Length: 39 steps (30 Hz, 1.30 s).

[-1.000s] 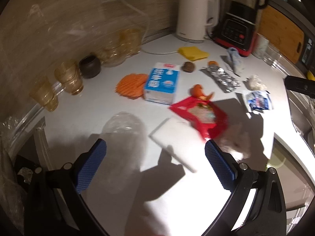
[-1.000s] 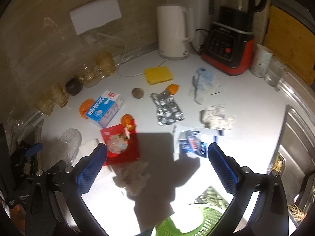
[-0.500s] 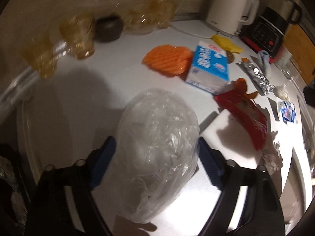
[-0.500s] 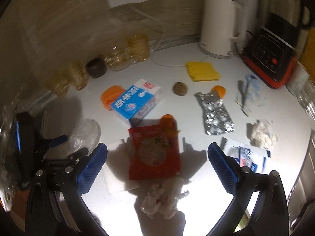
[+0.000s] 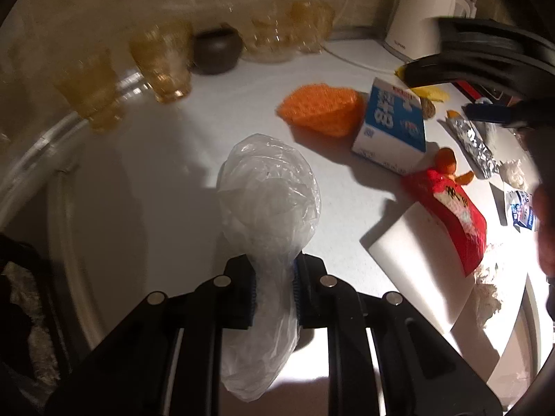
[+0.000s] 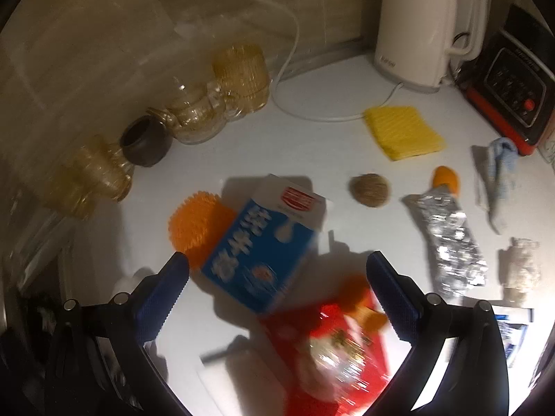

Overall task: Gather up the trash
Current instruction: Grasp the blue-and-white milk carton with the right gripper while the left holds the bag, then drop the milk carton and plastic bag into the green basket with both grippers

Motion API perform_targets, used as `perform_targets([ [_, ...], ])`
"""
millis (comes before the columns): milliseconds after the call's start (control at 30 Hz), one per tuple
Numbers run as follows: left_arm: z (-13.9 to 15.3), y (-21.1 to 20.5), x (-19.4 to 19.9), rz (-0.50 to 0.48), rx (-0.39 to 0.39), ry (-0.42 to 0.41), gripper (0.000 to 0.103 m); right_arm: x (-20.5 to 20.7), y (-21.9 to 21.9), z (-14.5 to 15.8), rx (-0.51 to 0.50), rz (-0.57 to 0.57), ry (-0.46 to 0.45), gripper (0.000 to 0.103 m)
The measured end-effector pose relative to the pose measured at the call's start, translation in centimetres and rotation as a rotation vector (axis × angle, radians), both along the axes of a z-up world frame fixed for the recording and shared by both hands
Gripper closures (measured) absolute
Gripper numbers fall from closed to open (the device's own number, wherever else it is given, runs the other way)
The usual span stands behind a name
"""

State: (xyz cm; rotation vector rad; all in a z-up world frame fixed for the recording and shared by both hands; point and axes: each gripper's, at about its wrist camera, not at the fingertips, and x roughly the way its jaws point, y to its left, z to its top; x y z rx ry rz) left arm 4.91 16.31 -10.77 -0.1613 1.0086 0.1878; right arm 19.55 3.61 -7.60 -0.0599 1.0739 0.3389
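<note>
My left gripper is shut on a crumpled clear plastic bag on the white counter. My right gripper is open and empty, above a blue and white milk carton and a red snack wrapper. The carton and the wrapper also show in the left wrist view. Other trash lies to the right: orange peel, a foil wrapper, crumpled tissue, a light blue wrapper and a brown ball.
Amber glasses and a dark bowl line the back wall. A white kettle and a blender base stand at the back right. A yellow cloth, an orange spiky pad and a white sheet lie on the counter.
My left gripper came down over the plastic bag and shut on it. My right gripper moved forward and left, from above the tissue and wrapper to above the milk carton.
</note>
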Motion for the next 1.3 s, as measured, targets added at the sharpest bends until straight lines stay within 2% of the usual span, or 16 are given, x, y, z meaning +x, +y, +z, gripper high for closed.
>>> perform_targets([
  [133,1.1,-0.3,-0.6,0.014,0.001,-0.026,0.087,1.3,1.8,-1.8,-0.043,-0.056,0.025,0.002],
  [300,1.5,-0.7,-0.8,0.011,0.022,-0.044,0.087,3.8,1.2,-2.5,-0.019,-0.149,0.049,0.002],
  [400,1.3,-0.6,-0.6,0.011,0.005,-0.037,0.087,5.9,1.0,-3.6,0.003,-0.2,0.112,0.002],
  [433,1.2,-0.6,-0.5,0.012,0.002,-0.034,0.087,6.5,1.0,-4.1,0.015,-0.214,0.138,0.004],
  [567,1.1,-0.6,-0.5,0.011,-0.004,-0.029,0.087,7.2,1.0,-5.7,0.014,-0.24,0.196,0.025],
  [700,1.0,-0.5,-0.4,0.004,-0.006,-0.032,0.087,7.1,0.5,-5.6,0.044,-0.251,0.178,0.027],
  [800,1.4,-0.6,-0.5,-0.007,-0.002,-0.048,0.087,6.5,-0.3,-4.5,0.089,-0.25,0.152,0.028],
  [933,2.8,-1.6,-1.2,-0.052,0.006,-0.085,0.087,4.3,-2.2,-0.6,0.162,-0.212,0.087,0.029],
  [1033,4.5,-3.3,-2.4,-0.104,0.018,-0.12,0.087,1.2,-4.9,2.8,0.203,-0.188,0.007,0.03],
  [1133,5.7,-5.1,-3.3,-0.141,-0.013,-0.136,0.087,-3.1,-8.9,6.3,0.248,-0.177,-0.07,0.03],
  [1200,6.7,-6.9,-4.3,-0.188,-0.028,-0.151,0.087,-5.6,-11.3,7.9,0.247,-0.16,-0.106,0.03],
  [1300,7.8,-10.8,-6.4,-0.293,-0.001,-0.18,0.087,-10.0,-15.5,9.8,0.223,-0.135,-0.154,0.03],
])
